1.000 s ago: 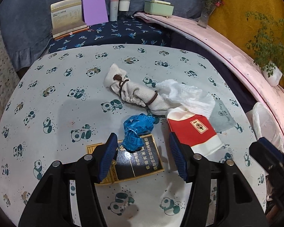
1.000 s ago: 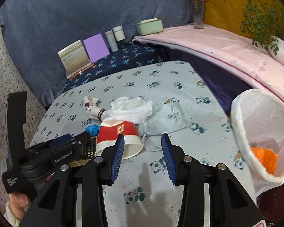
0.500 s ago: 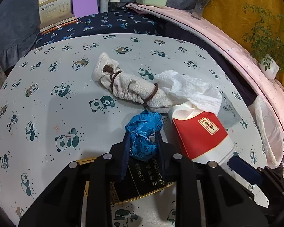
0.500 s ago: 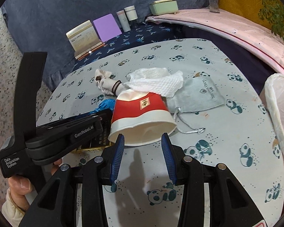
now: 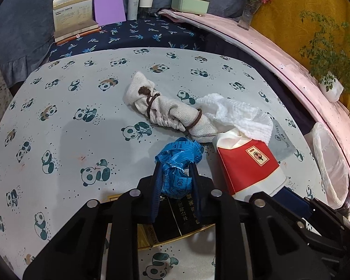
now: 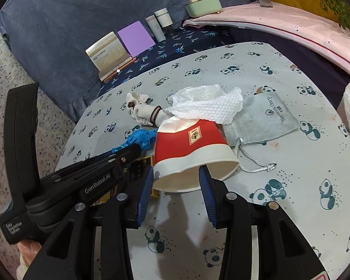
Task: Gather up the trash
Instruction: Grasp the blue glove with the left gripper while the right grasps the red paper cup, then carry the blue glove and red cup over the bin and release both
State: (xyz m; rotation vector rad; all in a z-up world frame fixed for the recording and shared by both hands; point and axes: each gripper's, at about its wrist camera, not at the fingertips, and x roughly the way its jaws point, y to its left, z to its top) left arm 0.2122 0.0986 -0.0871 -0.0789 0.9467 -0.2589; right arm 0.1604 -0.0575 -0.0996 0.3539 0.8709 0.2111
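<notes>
1. Panda-print cloth covers the desk (image 5: 58,121), with a blue-draped shelf of books and jars behind it and a pink ledge to the right.
2. A white bag (image 5: 329,163) hangs open at the right edge of the desk; what has been dropped in cannot be seen, so the collecting is judged barely begun.
3. The crumpled blue tape (image 5: 178,163) is clamped between the pads of the left gripper (image 5: 176,182), at the near middle of the desk over a dark gold-edged card (image 5: 175,219); it has not yet been carried to the bag.
4. The right gripper (image 6: 176,182) stands with its jaws apart, one finger inside the mouth of the tipped red cup (image 6: 191,149) and one outside its left wall; the rim is not pinched.
5. Left on the desk are the cup, a white tissue (image 6: 207,105) draped on it, a tied beige cloth (image 5: 168,109) and a grey pouch (image 6: 263,119).
6. The cup lies touching the tape's right side, between it and the bag, so the tape will probably need lifting over it.
</notes>
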